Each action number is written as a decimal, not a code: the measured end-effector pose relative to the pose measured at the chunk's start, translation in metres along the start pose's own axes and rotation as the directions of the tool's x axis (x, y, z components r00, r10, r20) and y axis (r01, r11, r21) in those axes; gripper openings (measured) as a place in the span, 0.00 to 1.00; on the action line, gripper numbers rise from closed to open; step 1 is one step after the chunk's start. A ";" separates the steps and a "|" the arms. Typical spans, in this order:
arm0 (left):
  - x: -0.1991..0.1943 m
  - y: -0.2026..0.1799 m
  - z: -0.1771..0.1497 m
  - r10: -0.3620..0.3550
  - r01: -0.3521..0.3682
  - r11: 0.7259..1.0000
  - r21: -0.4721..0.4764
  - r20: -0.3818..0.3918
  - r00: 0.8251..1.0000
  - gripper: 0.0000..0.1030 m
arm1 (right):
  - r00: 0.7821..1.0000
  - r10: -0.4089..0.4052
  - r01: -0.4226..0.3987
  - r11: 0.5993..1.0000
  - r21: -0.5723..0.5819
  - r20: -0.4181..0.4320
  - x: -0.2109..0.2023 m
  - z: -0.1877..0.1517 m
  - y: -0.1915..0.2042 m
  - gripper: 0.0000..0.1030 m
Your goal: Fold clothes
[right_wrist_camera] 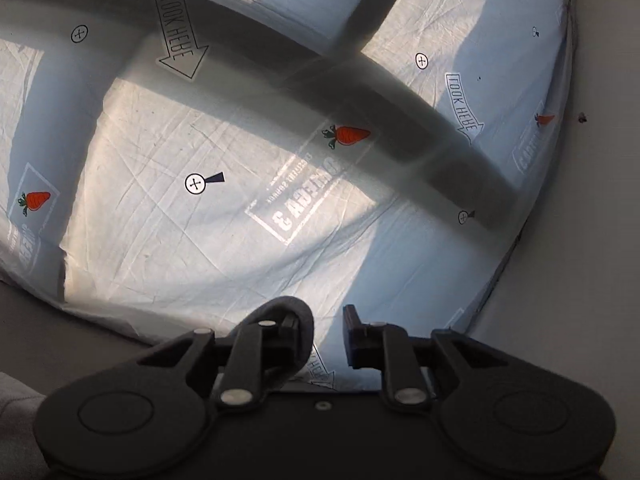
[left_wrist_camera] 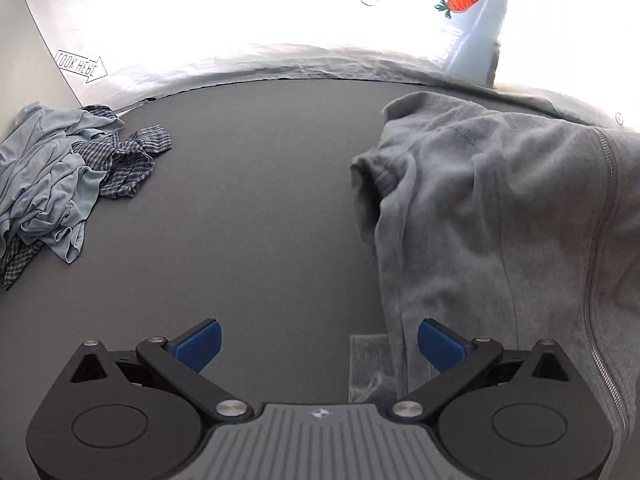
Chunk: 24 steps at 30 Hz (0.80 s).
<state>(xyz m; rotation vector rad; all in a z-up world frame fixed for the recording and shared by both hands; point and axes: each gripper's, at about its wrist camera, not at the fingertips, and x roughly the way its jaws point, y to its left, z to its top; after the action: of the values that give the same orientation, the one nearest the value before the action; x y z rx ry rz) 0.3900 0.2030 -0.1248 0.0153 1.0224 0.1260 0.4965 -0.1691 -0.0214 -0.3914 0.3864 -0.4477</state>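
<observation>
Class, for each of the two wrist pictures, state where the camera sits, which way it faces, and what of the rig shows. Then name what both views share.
Left wrist: sits behind the left claw, angled down at the dark table, grey zip garment and crumpled clothes pile; jaws spread wide.
Right wrist: sits behind the right claw, tilted up at the printed sheet; grey fabric drapes over one finger.
Shared: the carrot-printed sheet.
</observation>
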 end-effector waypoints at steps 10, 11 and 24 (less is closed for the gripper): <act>-0.005 -0.018 -0.059 -0.127 0.132 0.991 0.023 -0.153 0.980 1.00 | 0.873 0.277 -0.195 0.953 0.234 -0.402 -0.052 -0.163 -0.018 0.52; -0.006 -0.018 -0.062 -0.149 0.153 0.988 0.014 -0.166 0.975 1.00 | 0.860 0.293 -0.203 0.947 0.247 -0.418 -0.061 -0.171 -0.013 0.52; -0.020 -0.041 -0.092 -0.258 0.268 0.961 0.065 -0.127 0.958 0.15 | 0.791 0.424 -0.314 0.900 0.303 -0.441 -0.134 -0.183 0.020 0.53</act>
<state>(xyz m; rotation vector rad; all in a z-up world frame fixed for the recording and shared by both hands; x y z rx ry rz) 0.3057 0.1562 -0.1589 -0.0543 1.1372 -0.1606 0.3115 -0.1381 -0.1508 0.0294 0.8967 -0.1897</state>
